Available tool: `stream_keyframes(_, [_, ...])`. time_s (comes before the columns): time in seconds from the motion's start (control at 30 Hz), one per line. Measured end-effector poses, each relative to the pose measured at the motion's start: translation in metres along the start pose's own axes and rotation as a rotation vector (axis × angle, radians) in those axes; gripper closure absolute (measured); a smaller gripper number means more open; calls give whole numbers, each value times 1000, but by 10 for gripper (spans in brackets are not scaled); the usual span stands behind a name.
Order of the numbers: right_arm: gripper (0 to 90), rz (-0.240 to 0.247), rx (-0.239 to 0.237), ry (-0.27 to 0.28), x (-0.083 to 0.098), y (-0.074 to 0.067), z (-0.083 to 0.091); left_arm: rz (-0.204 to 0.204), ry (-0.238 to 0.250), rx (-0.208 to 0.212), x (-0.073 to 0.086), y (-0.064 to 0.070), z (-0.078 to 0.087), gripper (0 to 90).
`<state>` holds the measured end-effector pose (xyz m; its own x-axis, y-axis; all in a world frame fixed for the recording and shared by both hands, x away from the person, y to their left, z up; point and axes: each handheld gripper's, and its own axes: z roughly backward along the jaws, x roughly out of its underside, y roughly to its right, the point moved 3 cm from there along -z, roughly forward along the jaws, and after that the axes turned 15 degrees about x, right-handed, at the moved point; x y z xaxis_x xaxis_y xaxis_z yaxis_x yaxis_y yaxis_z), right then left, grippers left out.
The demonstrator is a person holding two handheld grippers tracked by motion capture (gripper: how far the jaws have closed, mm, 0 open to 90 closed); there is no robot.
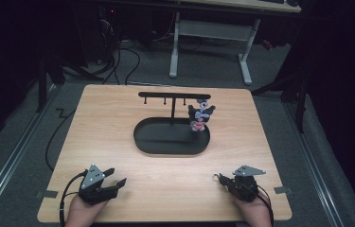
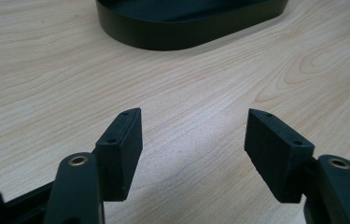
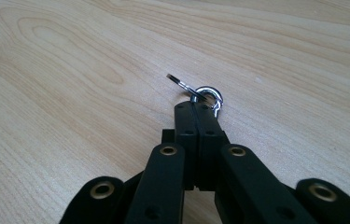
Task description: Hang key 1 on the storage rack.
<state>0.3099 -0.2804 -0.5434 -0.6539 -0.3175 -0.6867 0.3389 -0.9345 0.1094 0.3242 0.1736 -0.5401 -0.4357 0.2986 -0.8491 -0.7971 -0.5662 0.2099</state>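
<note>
A small silver key ring (image 3: 207, 95) sits at the tip of the right gripper (image 3: 195, 108). The fingers (image 3: 185, 122) of that gripper are pressed tight together and pinch the ring, which sticks out in front of them just above the table (image 3: 70, 70). A thin metal bit pokes out from the ring to one side. In the high view the ring (image 1: 220, 178) is near the front right part of the table, close to the person's right hand (image 1: 255, 213).

The left gripper (image 1: 116, 177) is near the front left part of the table, well apart from the right one. Its fingers (image 2: 121, 149) are wide open with nothing between them, just bare wood.

In the middle of the table stands a black oval tray (image 1: 165, 142) with a black rack (image 1: 173, 96) rising from it. A small toy figure (image 1: 199, 116) hangs from the right end of the rack, over the tray.
</note>
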Motion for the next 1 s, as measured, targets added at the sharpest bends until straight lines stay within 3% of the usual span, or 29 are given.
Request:
stream_keyframes(0.2, [893,5,-1,6,-1,0,-1,0,1,-4,0,0,2,376])
stream_keyframes(0.63, [841,-44,28,45,-4,7,9,3,6,-10,1,-2,5,376])
stream_keyframes(0.87, [660,-109,8,21,2,5,8,2,-4,-9,1,-3,2,376])
stream_keyframes(1.0, [609,-105,8,31,-1,3,5,-1,-5,-12,1,-2,2,376])
